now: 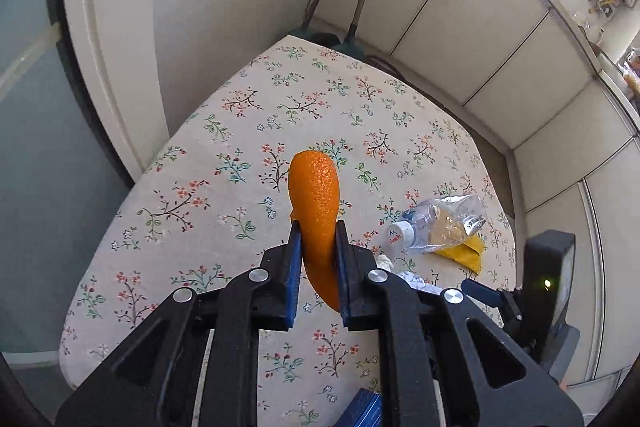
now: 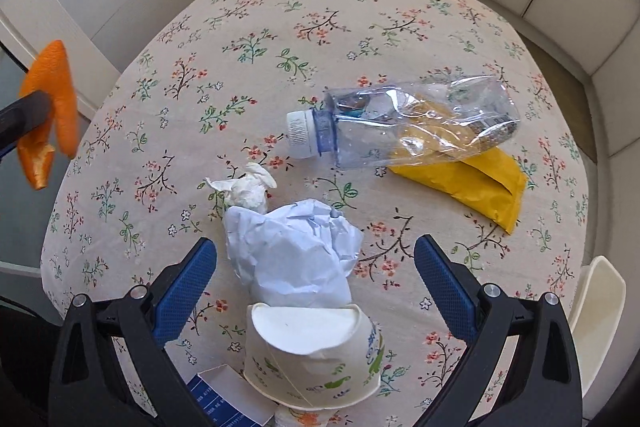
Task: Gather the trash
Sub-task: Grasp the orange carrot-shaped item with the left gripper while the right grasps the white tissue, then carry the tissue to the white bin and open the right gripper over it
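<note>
Gripping a curled strip of orange peel (image 1: 318, 203), my left gripper (image 1: 318, 241) has its blue pads shut tight on it, and the peel hangs clear above the flowered tablecloth (image 1: 224, 163). From the right wrist view I see the same peel off at the left edge, raised over the table's rim.

My right gripper (image 2: 316, 259) stands wide open and holds nothing; a crumpled ball of white paper (image 2: 292, 255) lies on the cloth between its fingers, and I cannot say whether either pad touches it. Just nearer the camera lies a crushed paper cup (image 2: 316, 359) on its side, touching the paper ball. A small wad of tissue (image 2: 246, 189) sits just beyond the ball. Farther off to the right, a squashed clear plastic bottle (image 2: 400, 123) with a white cap rests partly over a yellow packet (image 2: 476, 187). A blue-and-white carton corner (image 2: 224, 395) shows beside the cup, mostly cut off.
</note>
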